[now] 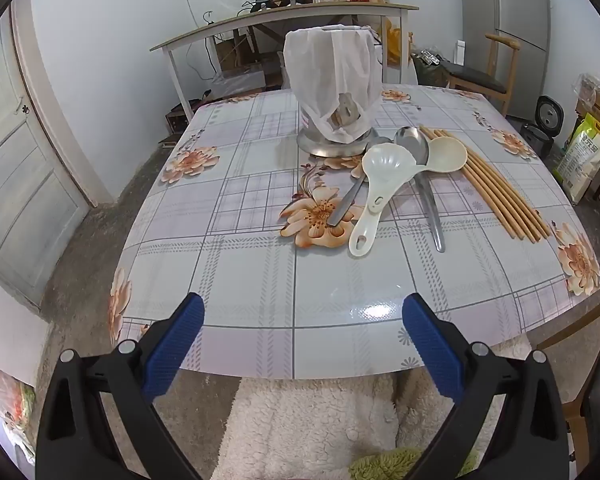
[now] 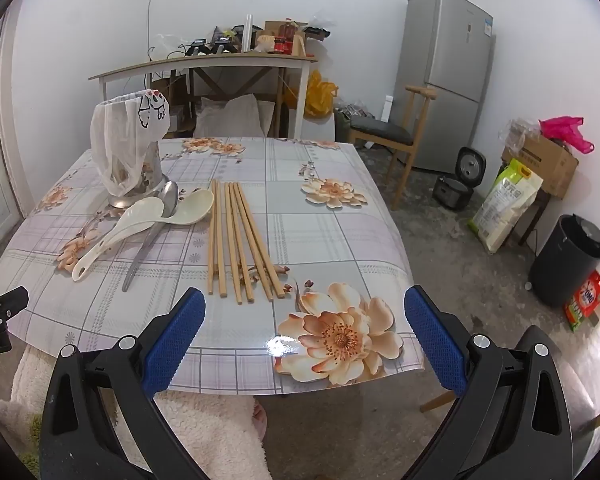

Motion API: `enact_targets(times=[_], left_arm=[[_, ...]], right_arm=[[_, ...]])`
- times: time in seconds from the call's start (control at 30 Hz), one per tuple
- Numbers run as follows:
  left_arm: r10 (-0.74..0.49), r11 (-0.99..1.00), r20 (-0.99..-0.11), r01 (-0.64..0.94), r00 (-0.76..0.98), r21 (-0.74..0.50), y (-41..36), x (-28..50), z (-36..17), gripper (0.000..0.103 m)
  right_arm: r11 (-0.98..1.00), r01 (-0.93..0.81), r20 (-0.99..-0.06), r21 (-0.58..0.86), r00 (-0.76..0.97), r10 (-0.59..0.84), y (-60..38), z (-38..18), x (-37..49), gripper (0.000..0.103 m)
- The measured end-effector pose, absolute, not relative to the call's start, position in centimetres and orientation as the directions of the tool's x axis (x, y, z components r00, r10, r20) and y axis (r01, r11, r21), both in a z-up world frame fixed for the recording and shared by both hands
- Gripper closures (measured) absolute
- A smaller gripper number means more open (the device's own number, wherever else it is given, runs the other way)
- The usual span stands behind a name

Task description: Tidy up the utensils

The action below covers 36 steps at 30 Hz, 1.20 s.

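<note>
Left gripper (image 1: 302, 314): released, jaws wide, nothing between them, over the table's near edge.
Right gripper (image 2: 304, 308): released, jaws wide, empty.
Holder (image 1: 332, 120): metal, draped with a white bag, upright on the table (image 1: 240, 280).
Spoons (image 1: 384, 184): piled just in front of the holder.
Chopsticks (image 2: 240, 240): side by side, right of the spoons.

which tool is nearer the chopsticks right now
Right. The right tool hangs open just short of the near ends of the chopsticks. The left tool sits further off; the chopsticks lie up to its right.
</note>
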<state>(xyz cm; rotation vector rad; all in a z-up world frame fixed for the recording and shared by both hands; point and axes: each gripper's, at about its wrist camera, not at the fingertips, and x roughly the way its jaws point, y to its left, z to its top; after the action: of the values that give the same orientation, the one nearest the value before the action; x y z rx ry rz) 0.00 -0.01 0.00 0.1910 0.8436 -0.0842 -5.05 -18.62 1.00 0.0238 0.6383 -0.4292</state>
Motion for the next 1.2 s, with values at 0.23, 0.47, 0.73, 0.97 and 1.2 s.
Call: enact_targets(times=[0.23, 0.47, 0.73, 0.97, 1.2], left_arm=[[0.002, 0.980, -0.749, 0.150, 0.663, 0.134, -0.01, 0.04, 0.01, 0.006], [0.001, 0.980, -0.749, 0.150, 0.662, 0.134, -0.01, 0.00, 0.00, 0.006], [0.001, 0.980, -0.749, 0.150, 0.662, 0.134, -0.01, -0.01, 0.01, 0.006], [0.001, 0.980, -0.749, 0.150, 0.662, 0.134, -0.02, -0.01, 0.00, 0.006], [0.001, 0.980, -0.750, 0.150, 0.662, 0.133, -0.01, -0.01, 0.00, 0.006]], right_arm=[[0.912, 0.396, -0.581, -0.110, 0.719, -0.382, -18.57, 1.14, -5.11, 0.008], [0.912, 0.395, -0.580, -0.111, 0.719, -0.382, -18.55, 1.17, -5.10, 0.008], [0.912, 0.395, -0.580, -0.111, 0.719, -0.382, -18.51, 1.17, -5.04, 0.008], [0.912, 0.396, -0.580, -0.111, 0.719, -0.383, -18.54, 1.09, -4.98, 0.008], [0.912, 0.395, -0.580, -0.113, 0.719, -0.383, -18.57, 1.07, -4.96, 0.008]])
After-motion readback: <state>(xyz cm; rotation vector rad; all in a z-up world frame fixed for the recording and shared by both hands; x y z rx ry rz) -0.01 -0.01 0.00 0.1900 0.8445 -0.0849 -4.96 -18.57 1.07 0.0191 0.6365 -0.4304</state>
